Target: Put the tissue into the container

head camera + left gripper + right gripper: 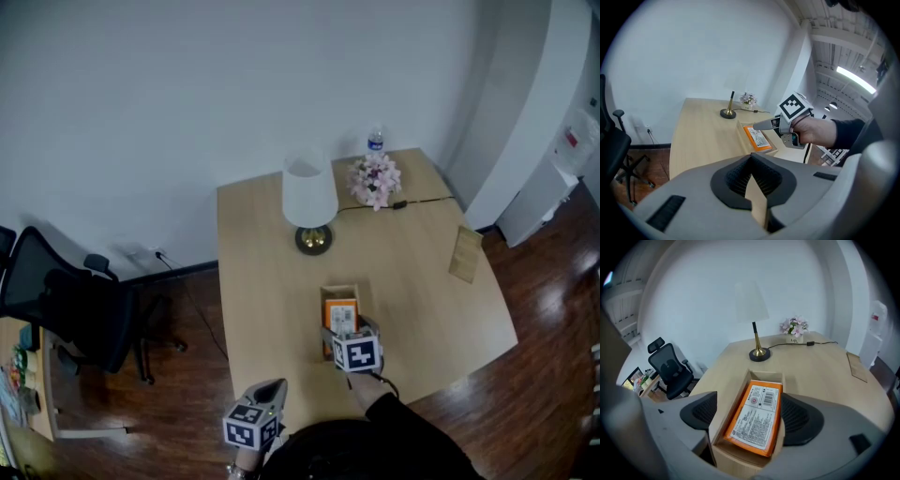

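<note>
An orange tissue pack [340, 314] [757, 416] lies flat inside a small open wooden container [339, 289] [765, 376] on the light wood table [272, 281]. My right gripper [349, 330] [750, 405] hovers over the container's near end. It is open wide, with one jaw on each side of the box and neither pad touching the pack. My left gripper [267, 392] [751, 158] hangs off the table's near edge to the left, shut and holding nothing. The left gripper view shows the right gripper [780, 123] and the pack [757, 138] from the side.
At the table's back stand a white-shaded lamp [309, 202], a small pot of pink flowers [376, 180] and a water bottle [375, 142]. A thin wooden board [465, 253] lies near the right edge. A black office chair [66, 300] stands on the floor at left.
</note>
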`<state>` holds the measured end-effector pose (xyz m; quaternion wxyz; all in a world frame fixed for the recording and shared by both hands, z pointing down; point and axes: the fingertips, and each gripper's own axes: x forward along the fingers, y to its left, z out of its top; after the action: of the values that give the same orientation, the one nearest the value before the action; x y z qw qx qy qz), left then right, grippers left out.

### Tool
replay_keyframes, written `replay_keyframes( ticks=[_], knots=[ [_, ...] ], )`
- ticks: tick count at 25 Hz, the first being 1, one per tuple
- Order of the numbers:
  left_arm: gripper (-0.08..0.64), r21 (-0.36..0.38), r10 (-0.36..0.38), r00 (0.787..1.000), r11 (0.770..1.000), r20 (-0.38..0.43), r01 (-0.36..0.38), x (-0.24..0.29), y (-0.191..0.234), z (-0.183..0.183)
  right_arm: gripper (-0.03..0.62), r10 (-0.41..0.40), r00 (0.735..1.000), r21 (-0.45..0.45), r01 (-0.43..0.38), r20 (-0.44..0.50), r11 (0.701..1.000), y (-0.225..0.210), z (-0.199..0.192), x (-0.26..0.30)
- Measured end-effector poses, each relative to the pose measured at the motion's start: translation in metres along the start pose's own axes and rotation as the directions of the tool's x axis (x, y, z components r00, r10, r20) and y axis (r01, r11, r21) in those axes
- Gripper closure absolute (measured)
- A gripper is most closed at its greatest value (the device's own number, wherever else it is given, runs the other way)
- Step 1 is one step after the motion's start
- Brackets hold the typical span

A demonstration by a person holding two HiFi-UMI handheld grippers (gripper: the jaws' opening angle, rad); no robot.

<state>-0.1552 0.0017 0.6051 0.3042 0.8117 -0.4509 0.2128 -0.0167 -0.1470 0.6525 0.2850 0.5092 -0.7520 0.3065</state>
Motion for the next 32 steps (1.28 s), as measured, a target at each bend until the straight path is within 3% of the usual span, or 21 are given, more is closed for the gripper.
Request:
replay_keyframes(
  ticks=[7, 14, 15, 17, 20, 22, 25, 32],
  knots=[
    [0.570, 0.026, -0.029, 0.999, 0.999, 0.018, 0.028, 0.006, -0.006, 0.014, 0.170, 0.042, 0.998, 0.013, -0.043, 0.052, 0.999, -0.005, 0.017, -0.032],
    [0.571, 0.064, -0.065, 0.997, 0.996, 0.032, 0.063, 0.013, -0.016, 0.031, 0.172, 0.086, 0.994, -0.013, -0.085, 0.066, 0.996, -0.020, 0.004, -0.084],
    [0.571, 0.069, -0.069, 0.997, 0.995, 0.029, 0.067, 0.014, -0.018, 0.032, 0.197, 0.088, 0.994, -0.017, -0.087, 0.066, 0.996, -0.024, -0.001, -0.092],
    [0.571, 0.077, -0.072, 0.997, 0.995, 0.026, 0.070, 0.016, -0.021, 0.033, 0.438, 0.092, 0.994, -0.020, -0.091, 0.060, 0.996, -0.032, -0.017, -0.104],
    [0.571, 0.074, -0.080, 0.996, 0.994, 0.026, 0.078, 0.019, -0.027, 0.031, 0.563, 0.110, 0.994, 0.007, -0.110, 0.026, 0.994, -0.040, -0.047, -0.113],
    [0.571, 0.073, -0.089, 0.996, 0.994, 0.023, 0.087, 0.021, -0.034, 0.028, 0.604, 0.114, 0.993, 0.021, -0.114, 0.001, 0.993, -0.045, -0.066, -0.115],
    [0.571, 0.086, -0.103, 0.995, 0.991, 0.001, 0.103, 0.024, -0.044, 0.019, 0.604, 0.124, 0.992, 0.032, -0.123, -0.032, 0.992, -0.051, -0.084, -0.118],
    [0.571, 0.100, -0.107, 0.994, 0.989, -0.020, 0.108, 0.027, -0.048, 0.013, 0.604, 0.134, 0.990, 0.033, -0.133, -0.034, 0.991, -0.055, -0.085, -0.121]
  ],
)
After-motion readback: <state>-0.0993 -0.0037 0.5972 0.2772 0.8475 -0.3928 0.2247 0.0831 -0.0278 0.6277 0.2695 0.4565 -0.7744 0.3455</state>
